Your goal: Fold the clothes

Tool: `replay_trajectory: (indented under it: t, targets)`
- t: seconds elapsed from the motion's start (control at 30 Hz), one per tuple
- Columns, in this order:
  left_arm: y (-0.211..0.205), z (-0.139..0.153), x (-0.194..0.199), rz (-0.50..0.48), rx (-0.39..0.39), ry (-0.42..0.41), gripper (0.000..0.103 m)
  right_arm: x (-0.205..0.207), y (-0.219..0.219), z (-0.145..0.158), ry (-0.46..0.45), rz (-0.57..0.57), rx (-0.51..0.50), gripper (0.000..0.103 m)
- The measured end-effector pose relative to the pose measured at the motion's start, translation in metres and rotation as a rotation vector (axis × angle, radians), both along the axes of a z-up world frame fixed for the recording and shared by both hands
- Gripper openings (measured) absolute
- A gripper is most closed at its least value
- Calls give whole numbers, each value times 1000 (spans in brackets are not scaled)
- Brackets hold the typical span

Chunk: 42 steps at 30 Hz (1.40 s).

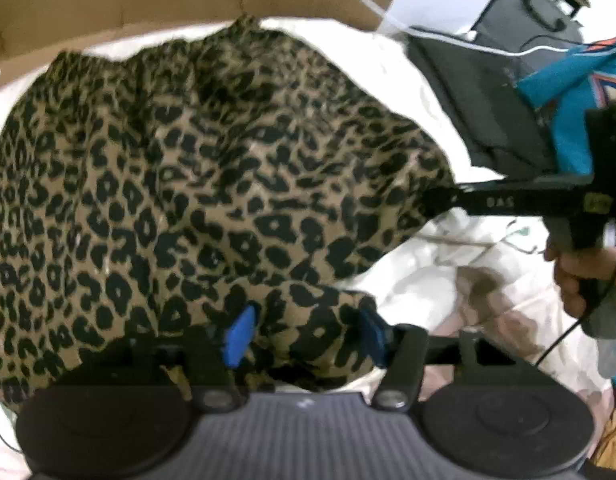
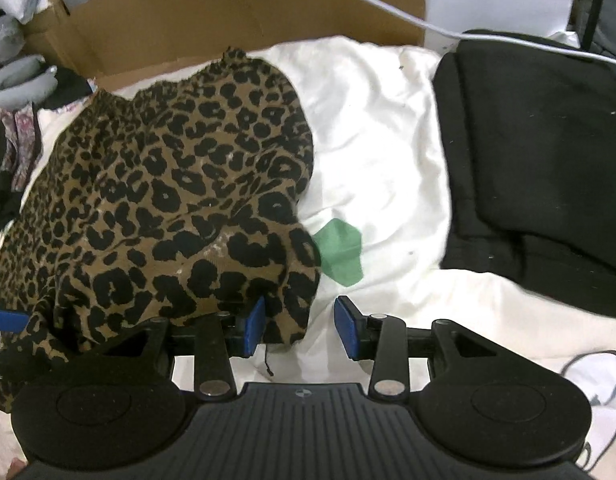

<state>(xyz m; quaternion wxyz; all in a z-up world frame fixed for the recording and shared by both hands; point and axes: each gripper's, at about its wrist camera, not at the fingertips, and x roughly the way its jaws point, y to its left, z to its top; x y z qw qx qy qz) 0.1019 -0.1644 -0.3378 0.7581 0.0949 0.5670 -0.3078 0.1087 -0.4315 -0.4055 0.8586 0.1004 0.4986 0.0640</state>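
in the left wrist view the left gripper (image 1: 303, 334) has its fingers apart with a bunched edge of the leopard-print garment (image 1: 211, 184) between them, on the bed (image 1: 448, 280), likely readying a fold. in the right wrist view the right gripper (image 2: 301, 328) has its fingers apart, the garment's corner against the left finger and bare sheet across the rest of the gap, so nothing looks pinched.

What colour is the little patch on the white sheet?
Green; the patch shows best in the right wrist view.

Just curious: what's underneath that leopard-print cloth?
The leopard-print cloth lies on white bedding; a green patch peeks out at its edge. Anything beneath its middle is hidden.
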Motion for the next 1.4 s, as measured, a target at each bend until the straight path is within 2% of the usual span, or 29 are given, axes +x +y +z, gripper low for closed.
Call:
replay_trajectory:
  t: [0.07, 0.13, 0.17, 0.2, 0.3, 0.5, 0.63, 0.77, 1.0, 1.07, 1.1, 1.13, 1.3, 1.33, 1.4]
  targets:
    - [3, -4, 0, 0, 18, -2, 28, 3, 3, -3, 6, 10, 5, 45]
    - [9, -3, 2, 8, 24, -5, 15, 4, 6, -4, 2, 19, 15, 41]
    - [14, -2, 4, 19, 16, -4, 13, 4, 6, -3, -2, 25, 20, 34]
    - [19, 1, 5, 32, 10, -8, 11, 4, 7, -2, -3, 35, 26, 19]
    - [34, 9, 8, 64, -4, -21, 8, 3, 7, 5, 10, 30, 15, 4]
    - [62, 37, 6, 107, -40, -47, 7, -1, -3, 40, -10, 16, -13, 3]
    - [80, 53, 8, 136, -61, -57, 7, -3, -13, 64, -27, -7, -28, 3]
    - [90, 54, 11, 150, -69, -42, 7, -5, -25, 82, -34, -41, -29, 3]
    - [79, 37, 4, 66, -29, 23, 15, -5, -42, 82, -10, -112, -53, 8]
    - [81, 38, 3, 57, -29, 31, 19, -7, -47, 78, -4, -134, -24, 18]
    - [82, 40, 4, 59, -31, 34, 21, -8, -50, 76, -1, -144, -9, 34]
    - [83, 41, 5, 63, -32, 35, 23, -9, -51, 74, -4, -146, -5, 42]
    - [85, 52, 13, 106, -55, 21, 32, -9, -53, 64, -14, -168, 25, 44]
    - [86, 53, 15, 118, -58, 19, 36, -8, -53, 61, -14, -176, 30, 44]
    - [86, 49, 19, 145, -63, 23, 37, -6, -53, 54, -14, -184, 36, 44]
